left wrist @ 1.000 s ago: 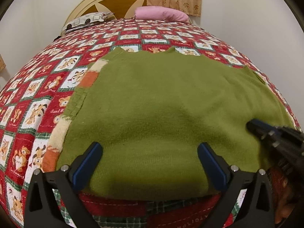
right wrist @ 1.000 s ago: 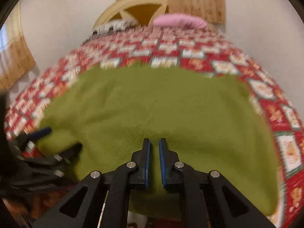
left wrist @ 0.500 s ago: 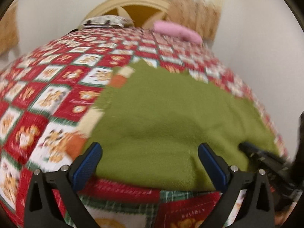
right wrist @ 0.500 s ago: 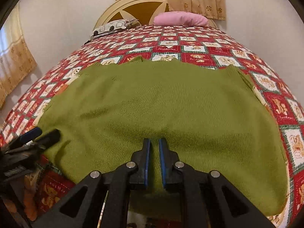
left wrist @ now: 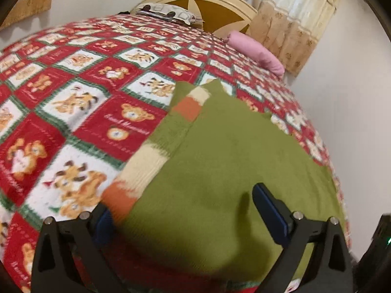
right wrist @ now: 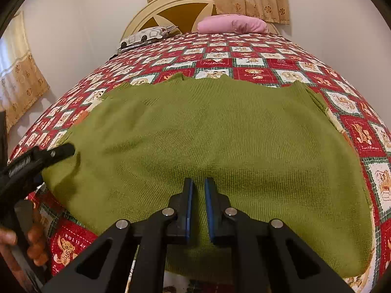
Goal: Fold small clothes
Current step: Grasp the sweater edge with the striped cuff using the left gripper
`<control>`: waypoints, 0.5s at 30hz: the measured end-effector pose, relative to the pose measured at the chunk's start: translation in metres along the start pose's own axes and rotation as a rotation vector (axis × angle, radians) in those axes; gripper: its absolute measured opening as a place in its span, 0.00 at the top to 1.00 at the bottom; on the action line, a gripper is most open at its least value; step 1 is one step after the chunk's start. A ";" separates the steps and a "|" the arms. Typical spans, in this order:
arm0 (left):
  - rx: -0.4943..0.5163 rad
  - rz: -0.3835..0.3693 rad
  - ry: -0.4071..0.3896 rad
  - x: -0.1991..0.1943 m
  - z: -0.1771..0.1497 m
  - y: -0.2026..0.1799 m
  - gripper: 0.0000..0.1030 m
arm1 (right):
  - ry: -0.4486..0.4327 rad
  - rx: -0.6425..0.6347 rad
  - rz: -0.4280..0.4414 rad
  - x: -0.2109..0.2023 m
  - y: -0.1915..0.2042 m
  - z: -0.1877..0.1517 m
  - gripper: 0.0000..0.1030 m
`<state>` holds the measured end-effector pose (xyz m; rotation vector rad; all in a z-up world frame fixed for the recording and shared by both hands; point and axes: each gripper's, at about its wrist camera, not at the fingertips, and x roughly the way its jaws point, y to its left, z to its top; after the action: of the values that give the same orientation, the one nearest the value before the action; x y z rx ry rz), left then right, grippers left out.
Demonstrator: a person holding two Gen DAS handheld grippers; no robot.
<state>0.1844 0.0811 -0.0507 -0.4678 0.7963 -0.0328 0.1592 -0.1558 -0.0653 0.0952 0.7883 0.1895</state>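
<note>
A green knit sweater (right wrist: 220, 131) lies flat on the bed, its striped orange and cream sleeve (left wrist: 146, 163) folded along its left edge. My left gripper (left wrist: 185, 210) is open at the sweater's near left corner; the left finger sits under the sleeve end and the right finger rests over the green cloth. In the right wrist view the left gripper (right wrist: 39, 161) reaches that corner from the left. My right gripper (right wrist: 196, 195) is shut with a narrow gap, empty, over the sweater's near hem at the middle.
The bed carries a red, white and green teddy-bear quilt (right wrist: 244, 56). A pink pillow (right wrist: 232, 24) and a patterned pillow (right wrist: 146, 36) lie by the cream headboard (right wrist: 176, 7). Walls stand close on the right (left wrist: 342, 97).
My left gripper has swung left and down to the sweater's near left corner, its left finger now under the striped sleeve end. My right gripper has stayed over the near hem.
</note>
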 end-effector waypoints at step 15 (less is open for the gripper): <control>-0.121 -0.114 -0.027 -0.005 -0.005 0.023 0.41 | 0.000 0.001 0.001 0.000 0.000 0.000 0.90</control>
<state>0.1741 0.1004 -0.0597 -0.6273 0.7474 -0.0847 0.1592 -0.1553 -0.0654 0.0968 0.7887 0.1902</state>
